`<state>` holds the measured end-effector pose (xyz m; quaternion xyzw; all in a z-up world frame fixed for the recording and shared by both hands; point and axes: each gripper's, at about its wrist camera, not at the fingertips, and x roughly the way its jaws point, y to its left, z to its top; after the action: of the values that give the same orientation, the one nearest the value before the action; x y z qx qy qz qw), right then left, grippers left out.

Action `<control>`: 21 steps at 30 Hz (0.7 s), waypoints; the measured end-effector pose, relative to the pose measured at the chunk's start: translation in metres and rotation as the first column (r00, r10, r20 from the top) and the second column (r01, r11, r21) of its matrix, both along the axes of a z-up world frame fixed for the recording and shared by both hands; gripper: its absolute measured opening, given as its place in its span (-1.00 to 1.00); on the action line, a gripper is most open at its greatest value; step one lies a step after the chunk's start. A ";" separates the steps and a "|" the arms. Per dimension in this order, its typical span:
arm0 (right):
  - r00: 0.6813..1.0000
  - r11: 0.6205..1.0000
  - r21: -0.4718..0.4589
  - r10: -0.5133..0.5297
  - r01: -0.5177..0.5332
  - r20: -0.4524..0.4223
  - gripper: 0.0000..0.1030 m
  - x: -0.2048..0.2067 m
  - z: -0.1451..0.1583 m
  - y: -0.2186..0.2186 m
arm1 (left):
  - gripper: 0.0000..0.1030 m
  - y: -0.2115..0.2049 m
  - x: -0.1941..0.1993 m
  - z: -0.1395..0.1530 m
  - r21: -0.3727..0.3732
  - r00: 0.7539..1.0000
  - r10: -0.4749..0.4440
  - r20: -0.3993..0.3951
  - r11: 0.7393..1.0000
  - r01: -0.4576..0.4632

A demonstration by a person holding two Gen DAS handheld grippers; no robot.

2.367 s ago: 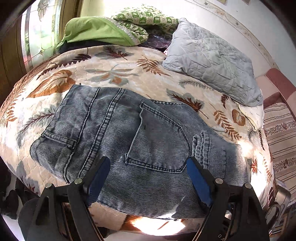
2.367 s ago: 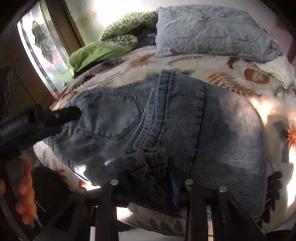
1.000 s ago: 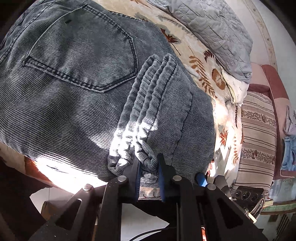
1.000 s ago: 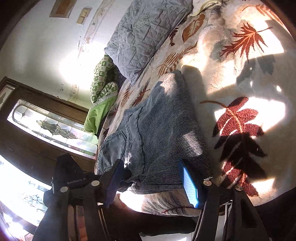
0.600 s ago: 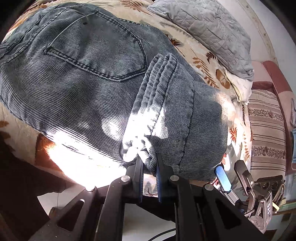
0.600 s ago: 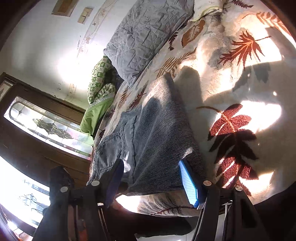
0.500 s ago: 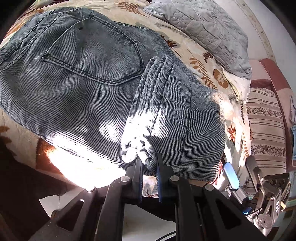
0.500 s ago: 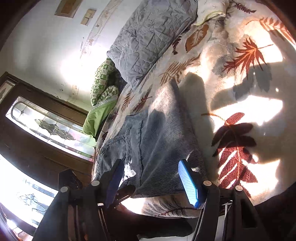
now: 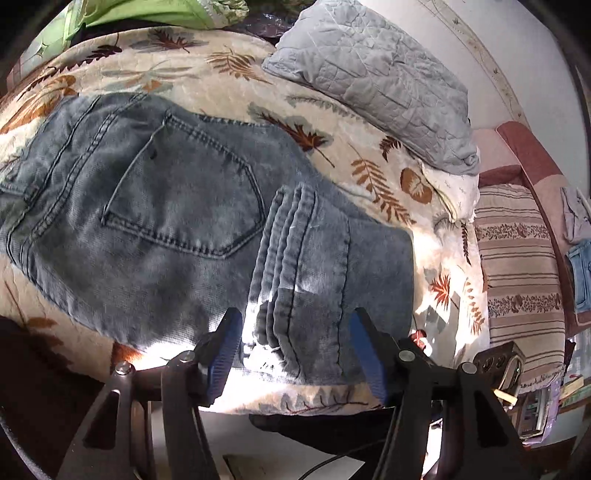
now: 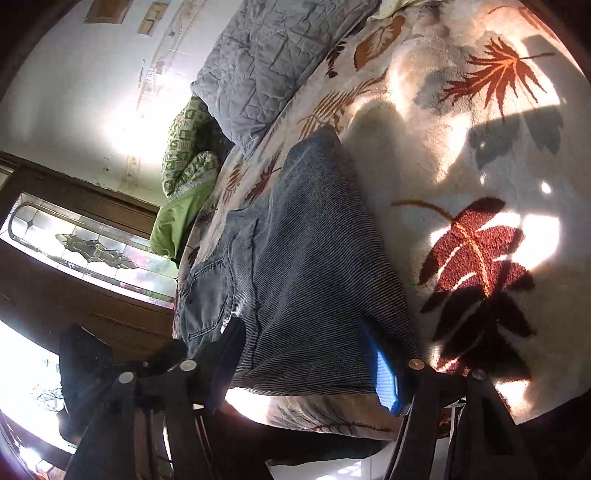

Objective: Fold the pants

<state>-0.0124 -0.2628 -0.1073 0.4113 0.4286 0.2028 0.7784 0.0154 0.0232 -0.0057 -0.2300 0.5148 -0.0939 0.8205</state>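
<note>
Sunlight falls in patches across a bed (image 9: 236,85) covered by a cream blanket printed with rust and grey leaves. Folded blue denim pants (image 9: 177,229) lie on it near the front edge, back pocket (image 9: 184,199) facing up, with the leg ends doubled over so that a stack of hems (image 9: 284,258) runs toward the left hand-held gripper (image 9: 295,350).

That left hand-held gripper has just been opening: its blue-padded fingers (image 9: 221,350) now stand spread on either side of the hem stack, and the cloth between them lies loose on the bed (no pad presses on it). Ahead of it and to the right sits a grey quilted pillow (image 9: 373,85); ahead and to the left, at the top of the view, a green bundle (image 9: 147,14); far to the right, a striped cloth (image 9: 517,280) over some furniture.

The right hand-held gripper (image 10: 306,362) also stands spread, its fingers (image 10: 384,376) straddling the near folded edge of the pants (image 10: 303,266). Whether its right pad touches the denim cannot be told; nothing looks pinched. To its left is the dark body of the other gripper, beyond that a window (image 10: 88,251) with leaded glass in a dark wooden frame, and ahead the grey pillow (image 10: 266,59) against a white wall (image 10: 74,85).
</note>
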 end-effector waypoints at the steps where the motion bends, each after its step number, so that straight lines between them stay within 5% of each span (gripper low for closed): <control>1: 1.000 1.000 -0.008 0.004 -0.004 0.003 0.30 0.000 0.001 0.001 | 0.20 -0.001 0.008 0.005 -0.030 1.000 0.004 0.003 1.000 -0.004; 3: 1.000 1.000 -0.020 0.006 -0.006 0.014 0.30 -0.001 0.001 0.003 | 0.20 -0.006 0.023 0.014 -0.111 0.999 -0.017 0.028 0.994 0.020; 7: 1.000 0.999 -0.032 0.012 -0.011 0.020 0.30 -0.001 0.002 0.003 | 0.20 -0.034 0.045 -0.002 -0.143 0.995 -0.098 0.018 0.985 0.099; 9: 1.000 0.999 -0.027 0.022 -0.022 0.006 0.30 0.000 0.004 0.002 | 0.18 -0.046 0.053 -0.035 -0.039 0.992 -0.093 -0.091 0.995 0.089; 10: 1.000 1.000 -0.018 0.025 -0.025 -0.009 0.30 0.000 0.006 0.000 | -0.01 -0.047 0.055 -0.050 -0.019 0.987 -0.115 -0.115 0.993 0.113; 13: 0.998 0.997 0.030 0.064 -0.065 0.028 0.30 0.008 0.025 -0.013 | -0.16 -0.048 0.049 -0.048 0.030 0.989 -0.134 -0.067 0.990 0.136; 16: 0.998 0.999 -0.038 0.024 -0.021 0.064 0.30 0.034 0.050 -0.036 | -0.16 -0.050 0.050 -0.050 0.032 0.987 -0.142 -0.071 0.989 0.144; 21: 0.995 0.994 -0.062 0.091 -0.093 -0.047 0.30 0.115 0.032 -0.042 | -0.16 -0.043 0.046 -0.051 0.011 0.987 -0.154 -0.050 0.988 0.154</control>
<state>0.1026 -0.3050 -0.0752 0.3705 0.4705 0.2156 0.7713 0.0618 -0.0201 -0.0563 -0.1856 0.5518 -0.1474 0.7995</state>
